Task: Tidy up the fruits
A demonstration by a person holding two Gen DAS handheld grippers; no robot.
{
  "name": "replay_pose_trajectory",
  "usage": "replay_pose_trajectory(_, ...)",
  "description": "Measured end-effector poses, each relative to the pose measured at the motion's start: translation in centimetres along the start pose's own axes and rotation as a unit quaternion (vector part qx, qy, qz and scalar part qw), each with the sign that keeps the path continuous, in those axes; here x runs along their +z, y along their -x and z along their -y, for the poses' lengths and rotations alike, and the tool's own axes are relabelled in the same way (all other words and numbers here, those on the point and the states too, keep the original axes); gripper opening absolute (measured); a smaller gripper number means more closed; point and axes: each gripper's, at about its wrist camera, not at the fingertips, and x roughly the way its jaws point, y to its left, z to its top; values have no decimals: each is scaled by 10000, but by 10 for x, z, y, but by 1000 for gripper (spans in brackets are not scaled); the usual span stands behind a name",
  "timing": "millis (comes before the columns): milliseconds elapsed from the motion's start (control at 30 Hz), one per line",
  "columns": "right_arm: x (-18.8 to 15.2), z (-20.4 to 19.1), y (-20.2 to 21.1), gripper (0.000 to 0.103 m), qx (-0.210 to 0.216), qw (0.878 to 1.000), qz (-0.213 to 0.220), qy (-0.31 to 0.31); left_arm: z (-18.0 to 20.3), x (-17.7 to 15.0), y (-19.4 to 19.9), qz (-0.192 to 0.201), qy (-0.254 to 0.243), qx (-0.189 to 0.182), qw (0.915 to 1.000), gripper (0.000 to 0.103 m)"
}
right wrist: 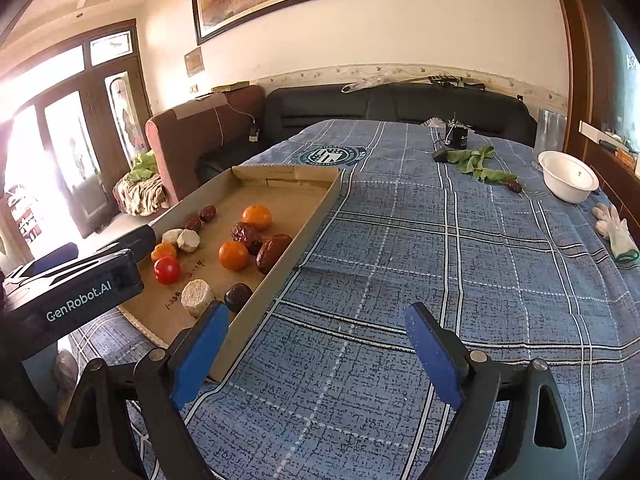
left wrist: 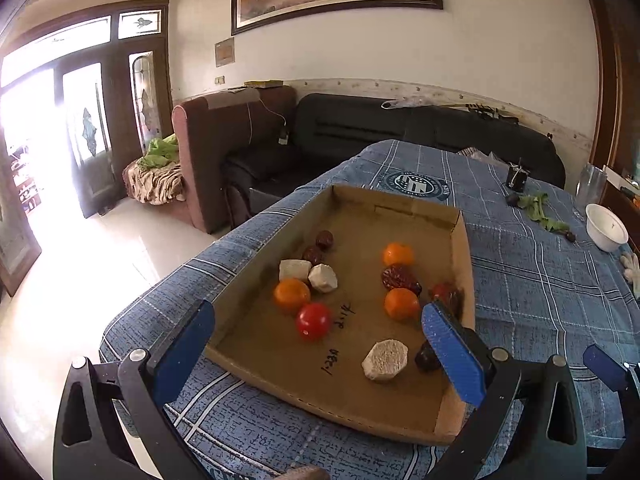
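A shallow cardboard tray [left wrist: 360, 208] [right wrist: 316, 216] lies on the blue plaid tablecloth. It holds three oranges [left wrist: 401, 303] [right wrist: 233, 255], a red tomato [left wrist: 313, 321] [right wrist: 166, 270], several dark red dates [left wrist: 399, 277] [right wrist: 273, 252] and pale cut pieces [left wrist: 385, 360] [right wrist: 197, 297]. My left gripper [left wrist: 318, 350] is open and empty, its fingers over the tray's near end. My right gripper [right wrist: 318, 354] is open and empty over bare cloth to the right of the tray. The left gripper's body [right wrist: 72, 292] shows in the right wrist view.
A white bowl [right wrist: 568, 176] [left wrist: 606, 226], green leaves [right wrist: 476, 162], a loose date [right wrist: 515, 187], a white glove [right wrist: 616, 232] and a small black device [right wrist: 456, 138] sit at the table's far right. Sofas stand behind the table.
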Motion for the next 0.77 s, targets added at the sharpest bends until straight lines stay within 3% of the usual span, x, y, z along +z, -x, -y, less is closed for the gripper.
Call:
replay_pose_trajectory(533, -1, -12, -4, 94, -34, 9996, -66, 287, 1, 3, 1, 37, 6, -137, 9999, 103)
replay_pose_trajectory(767, 0, -12, -2, 94, 38, 9995, -77, 290, -1, 5, 0, -128, 35, -192, 9997, 103)
